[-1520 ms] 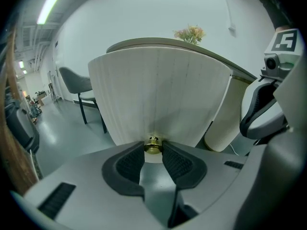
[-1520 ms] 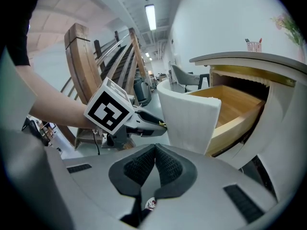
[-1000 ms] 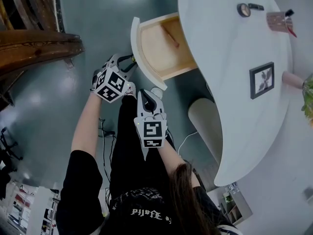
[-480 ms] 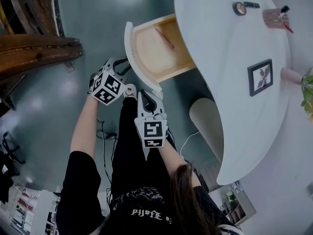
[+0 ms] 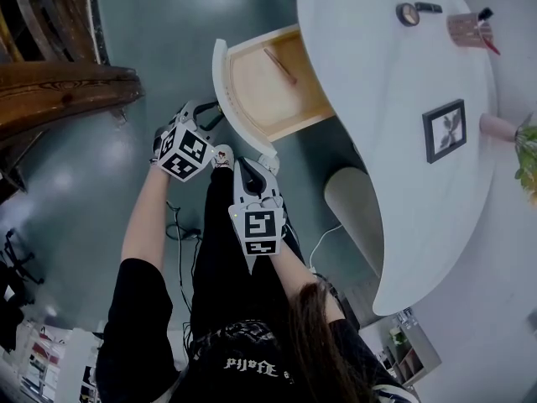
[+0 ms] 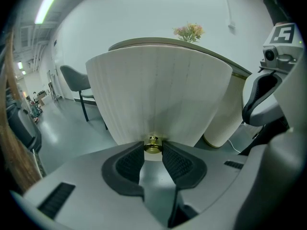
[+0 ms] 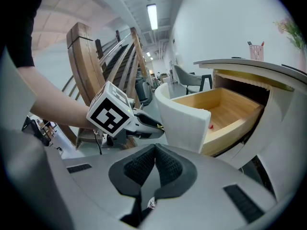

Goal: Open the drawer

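Lower centre: my left gripper (image 6: 153, 148) clamped the brass knob (image 6: 153, 142) of the drawer (image 5: 225, 91); my right gripper (image 7: 154, 152) hung closed, empty. The small round knob could slip free if pulled askew.

Floor (image 5: 168, 23): grey-green and glossy, with pale reflections seen on it. Wooden staircase (image 5: 59, 82): dark and curved, set at the left. White counter (image 5: 377, 141): round-edged top carried on a pale pedestal (image 5: 352, 204). Grey chair (image 6: 74, 80): placed near a plain white wall (image 6: 144, 13). Ceiling strip light (image 7: 153, 16): lit.
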{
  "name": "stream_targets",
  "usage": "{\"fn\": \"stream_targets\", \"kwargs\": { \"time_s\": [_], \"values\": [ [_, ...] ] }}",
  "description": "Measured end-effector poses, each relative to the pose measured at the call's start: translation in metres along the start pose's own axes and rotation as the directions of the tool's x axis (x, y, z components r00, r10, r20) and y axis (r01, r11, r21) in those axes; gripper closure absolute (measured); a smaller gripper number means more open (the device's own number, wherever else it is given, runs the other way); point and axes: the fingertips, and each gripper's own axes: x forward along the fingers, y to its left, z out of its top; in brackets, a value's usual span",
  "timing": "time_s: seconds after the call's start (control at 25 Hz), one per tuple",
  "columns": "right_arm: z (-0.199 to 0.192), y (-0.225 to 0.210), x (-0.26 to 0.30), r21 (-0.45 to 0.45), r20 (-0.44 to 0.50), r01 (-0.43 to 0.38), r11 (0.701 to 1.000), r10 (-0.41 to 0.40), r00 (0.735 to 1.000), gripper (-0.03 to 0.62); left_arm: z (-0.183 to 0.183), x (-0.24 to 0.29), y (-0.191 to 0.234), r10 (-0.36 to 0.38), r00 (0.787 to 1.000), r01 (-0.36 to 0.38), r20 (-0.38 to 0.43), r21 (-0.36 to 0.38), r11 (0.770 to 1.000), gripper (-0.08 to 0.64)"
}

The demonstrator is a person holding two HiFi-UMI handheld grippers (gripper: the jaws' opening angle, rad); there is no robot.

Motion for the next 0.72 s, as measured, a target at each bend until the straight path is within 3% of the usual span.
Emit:
{"fn": "stream_targets", "kwargs": {
  "time_s": [0.12,0.32,0.72],
  "values": [
    [0.003,-0.002,-0.002,0.003,0.0,0.004,1.0,-0.004,1.0,0.566,0.001,0.0,-0.001,0.022,1.0,-0.022,0.007,-0.031,0.999,0.423],
    [0.007,-0.002,-0.013,0.016,-0.008,0.006,1.0,-0.006,1.0,0.566,0.006,-0.01,-0.013,-0.015,1.0,0.017,0.015,-0.123,0.992,0.365],
    [0.041,0.004,-0.048,-0.03,0.039,0.002,1.0,-0.001,0.999,0.566,0.04,-0.066,-0.025,0.059,0.994,-0.032,0.091,-0.274,0.961,0.348]
  ]
}}
